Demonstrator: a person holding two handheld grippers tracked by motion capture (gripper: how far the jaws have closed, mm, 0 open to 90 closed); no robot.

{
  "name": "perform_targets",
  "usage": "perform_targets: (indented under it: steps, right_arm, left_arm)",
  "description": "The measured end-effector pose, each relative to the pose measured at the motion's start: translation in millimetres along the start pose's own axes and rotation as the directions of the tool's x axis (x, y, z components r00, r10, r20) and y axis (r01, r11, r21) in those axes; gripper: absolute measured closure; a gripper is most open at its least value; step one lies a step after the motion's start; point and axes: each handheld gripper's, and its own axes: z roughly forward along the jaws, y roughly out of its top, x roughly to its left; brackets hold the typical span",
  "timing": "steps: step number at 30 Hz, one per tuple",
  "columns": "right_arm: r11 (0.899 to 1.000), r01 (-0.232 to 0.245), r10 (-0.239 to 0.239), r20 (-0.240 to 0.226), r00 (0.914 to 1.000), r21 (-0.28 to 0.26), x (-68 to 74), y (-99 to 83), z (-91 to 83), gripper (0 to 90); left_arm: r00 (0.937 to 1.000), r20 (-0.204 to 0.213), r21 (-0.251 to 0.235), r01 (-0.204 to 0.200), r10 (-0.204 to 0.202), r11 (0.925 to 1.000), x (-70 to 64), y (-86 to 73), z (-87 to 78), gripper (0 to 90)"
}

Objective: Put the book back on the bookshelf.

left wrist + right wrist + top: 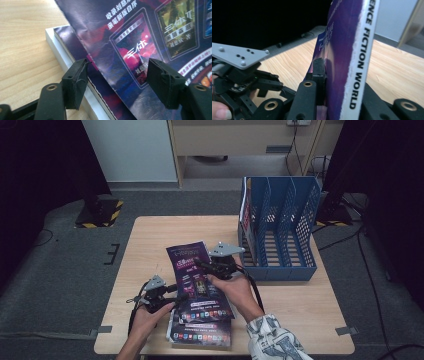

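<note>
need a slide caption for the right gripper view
Right hand-held gripper clamps the spine of a purple Science Fiction World magazine above the wooden table.

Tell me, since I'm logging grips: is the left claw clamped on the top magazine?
No: in the left gripper view the left claw stands open, its jaws apart over the top magazine cover with a gap between them.

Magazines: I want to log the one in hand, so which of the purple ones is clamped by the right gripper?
The upper magazine, tilted up off the table; the right gripper pinches its spine edge. The other magazine lies flat beneath it.
</note>
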Motion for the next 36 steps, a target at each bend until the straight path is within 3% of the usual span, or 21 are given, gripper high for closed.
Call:
perform_targets:
  steps: [4,8,15,20,36]
  right_arm:
    - [0.999,-0.01,0.01,-0.017,0.9998,-0.031,-1.3,2.4,-1.4,81.9]
    - [0.999,-0.015,0.014,-0.028,0.9995,-0.04,-1.6,4.1,-1.7,82.0]
    - [0.997,-0.013,0.008,-0.071,0.9975,-0.07,-1.6,3.8,-3.8,82.2]
    - [0.996,-0.004,-0.003,-0.075,0.9972,-0.085,-3.1,4.5,-5.9,82.4]
    - [0.997,0.018,-0.023,-0.06,0.998,-0.078,-3.2,7.0,-9.0,82.4]
  left_arm:
    - [0.9998,0.019,-0.002,-0.005,0.005,1.0,-0.2,0.1,0.4,39.2]
    - [0.9999,0.012,0.001,-0.001,0.001,1.0,-0.2,1.0,-0.5,42.0]
    - [0.9997,-0.013,0.003,0.022,-0.022,0.9998,4.2,7.9,-12.6,66.1]
    - [0.9993,-0.011,-0.009,0.035,-0.035,0.9994,6.2,9.9,-18.7,74.3]
    - [0.9976,-0.068,-0.028,-0.011,0.009,0.9995,4.3,16.4,-29.3,78.9]
